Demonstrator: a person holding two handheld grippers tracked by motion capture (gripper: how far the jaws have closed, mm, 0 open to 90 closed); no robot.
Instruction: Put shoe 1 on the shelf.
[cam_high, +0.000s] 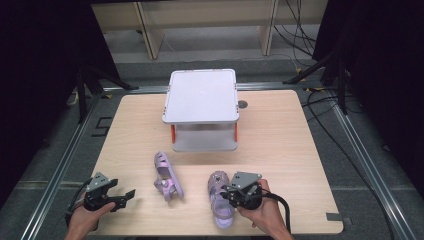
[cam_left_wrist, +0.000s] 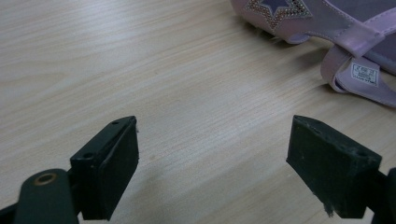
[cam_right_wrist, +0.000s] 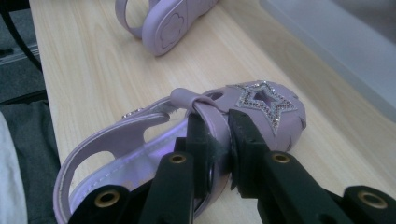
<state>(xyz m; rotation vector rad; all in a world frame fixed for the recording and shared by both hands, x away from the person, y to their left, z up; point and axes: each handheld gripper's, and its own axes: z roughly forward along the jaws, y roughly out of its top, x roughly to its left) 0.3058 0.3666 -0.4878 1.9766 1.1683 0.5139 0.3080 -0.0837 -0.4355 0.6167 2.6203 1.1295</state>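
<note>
Right gripper (cam_right_wrist: 218, 140) jaws clamped on sandal (cam_right_wrist: 187, 126) strap; left gripper (cam_left_wrist: 212, 163) gaping.

The table (cam_high: 280, 125) is evenly and brightly lit from above, while the surroundings are left in near darkness; soft shadows are cast beneath the white stand (cam_high: 202, 97); in the left gripper view a pale sheen is seen on the wood; in the right gripper view the far sandal (cam_right_wrist: 163, 23) is blurred.

Glossy lilac leatherette sandal (cam_right_wrist: 187, 140) with glittery star; matt wood-grain table (cam_high: 280, 145).
</note>
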